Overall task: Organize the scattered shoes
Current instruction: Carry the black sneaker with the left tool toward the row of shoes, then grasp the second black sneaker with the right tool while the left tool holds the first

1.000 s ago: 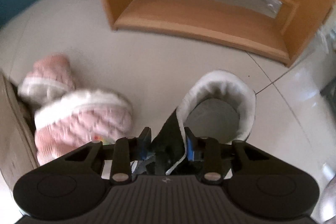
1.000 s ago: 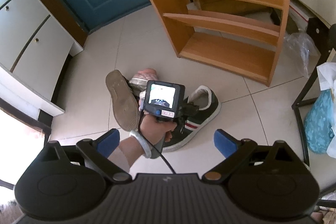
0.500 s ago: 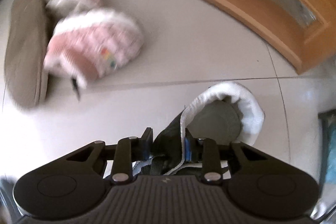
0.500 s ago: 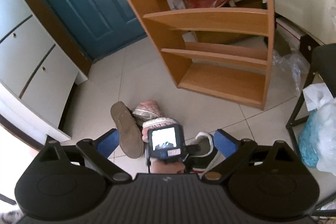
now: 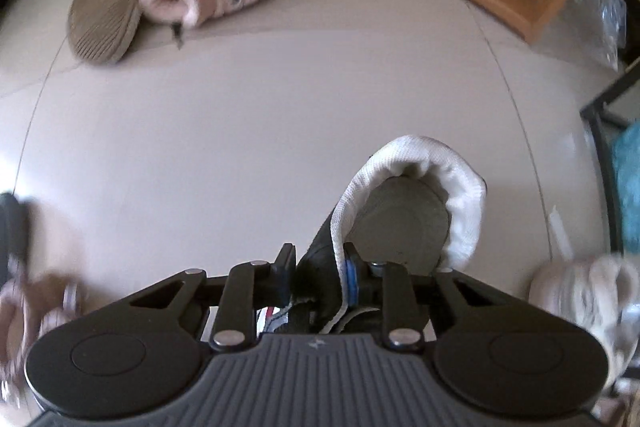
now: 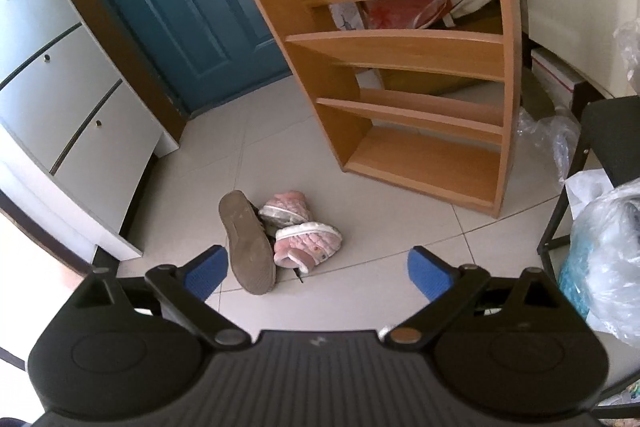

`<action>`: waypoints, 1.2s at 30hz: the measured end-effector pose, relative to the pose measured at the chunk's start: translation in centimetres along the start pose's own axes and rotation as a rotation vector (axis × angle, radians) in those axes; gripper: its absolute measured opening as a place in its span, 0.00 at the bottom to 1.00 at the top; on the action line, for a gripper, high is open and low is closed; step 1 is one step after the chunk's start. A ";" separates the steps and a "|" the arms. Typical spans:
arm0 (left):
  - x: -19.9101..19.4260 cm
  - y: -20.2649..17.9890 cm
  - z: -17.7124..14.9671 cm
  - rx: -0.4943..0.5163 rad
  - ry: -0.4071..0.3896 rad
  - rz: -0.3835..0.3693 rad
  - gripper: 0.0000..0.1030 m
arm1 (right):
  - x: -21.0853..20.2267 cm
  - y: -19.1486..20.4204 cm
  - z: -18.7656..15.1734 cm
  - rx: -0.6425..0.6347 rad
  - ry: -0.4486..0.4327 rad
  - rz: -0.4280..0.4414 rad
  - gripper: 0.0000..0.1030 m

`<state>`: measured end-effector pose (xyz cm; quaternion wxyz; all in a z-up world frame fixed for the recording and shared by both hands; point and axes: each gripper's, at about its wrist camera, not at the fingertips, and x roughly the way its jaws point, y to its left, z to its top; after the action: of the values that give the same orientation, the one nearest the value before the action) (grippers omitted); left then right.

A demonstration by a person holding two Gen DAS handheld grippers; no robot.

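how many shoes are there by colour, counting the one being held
pink: 2, a slipper and another slipper behind it
dark: 2, a sneaker held by the left gripper, and a shoe lying sole up
total: 4

Pale tiled floor [image 6: 360, 307]. Teal door [image 6: 180, 7], white cabinet [image 6: 60, 87], wooden shelf [image 6: 400, 59], daylight throughout.

A blue door [image 6: 172, 7] stands between white drawers [image 6: 60, 75] and crumpled plastic bags [image 6: 604, 259]
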<state>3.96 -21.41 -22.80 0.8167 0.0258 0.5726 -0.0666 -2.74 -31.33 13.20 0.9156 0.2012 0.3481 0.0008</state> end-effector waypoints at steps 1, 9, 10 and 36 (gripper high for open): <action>-0.2 0.2 -0.5 -0.014 0.004 0.005 0.26 | -0.2 0.0 -0.1 -0.007 -0.001 -0.003 0.94; -1.2 0.2 -4.1 -0.201 0.046 0.038 0.26 | -2.7 -0.2 -0.9 0.020 -0.050 -0.005 0.94; -1.2 0.0 -4.3 -0.209 0.048 0.039 0.26 | -3.0 -0.2 -1.3 0.019 -0.051 0.001 0.94; -13.4 7.6 -4.8 -0.052 -0.006 -0.049 0.77 | 4.7 -1.8 -5.7 -0.067 0.229 -0.075 0.95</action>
<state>-3.96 -12.29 -12.16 0.8168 -0.0095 0.5723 -0.0718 -3.06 -30.24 5.63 0.8754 0.1560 0.4576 0.0013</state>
